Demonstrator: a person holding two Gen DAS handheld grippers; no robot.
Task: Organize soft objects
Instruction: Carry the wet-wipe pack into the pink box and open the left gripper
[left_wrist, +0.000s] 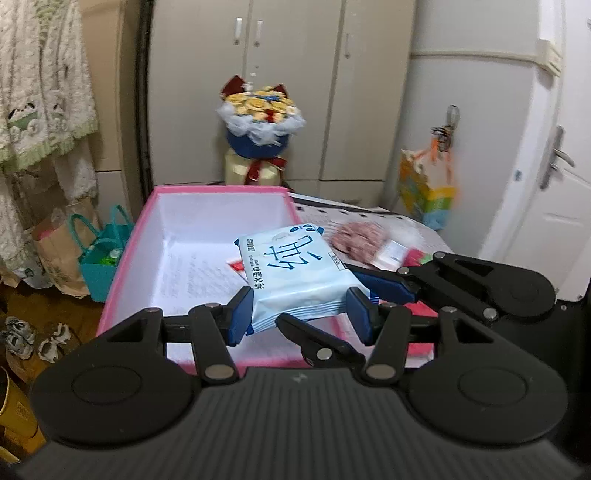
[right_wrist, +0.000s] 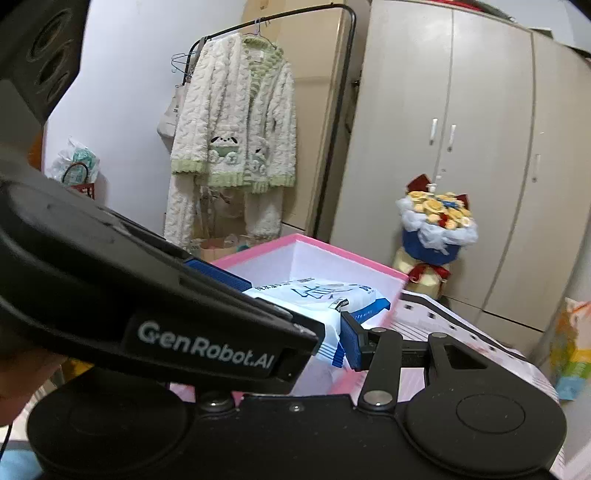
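Currently both grippers clamp the same wet-wipes pack (left_wrist: 295, 273). Left gripper (left_wrist: 299, 314) jaws about half open, blue pads pressed on the pack's near end, one each side. Right gripper (left_wrist: 384, 282) comes in from the right, also part-open and shut on the pack; one blue pad (right_wrist: 350, 343) is seen against the pack's edge. Pack hangs above the open pink box (left_wrist: 125, 258), over its near-right part. Long axis runs near-to-far, far end tipped up and slightly left, printed face up.
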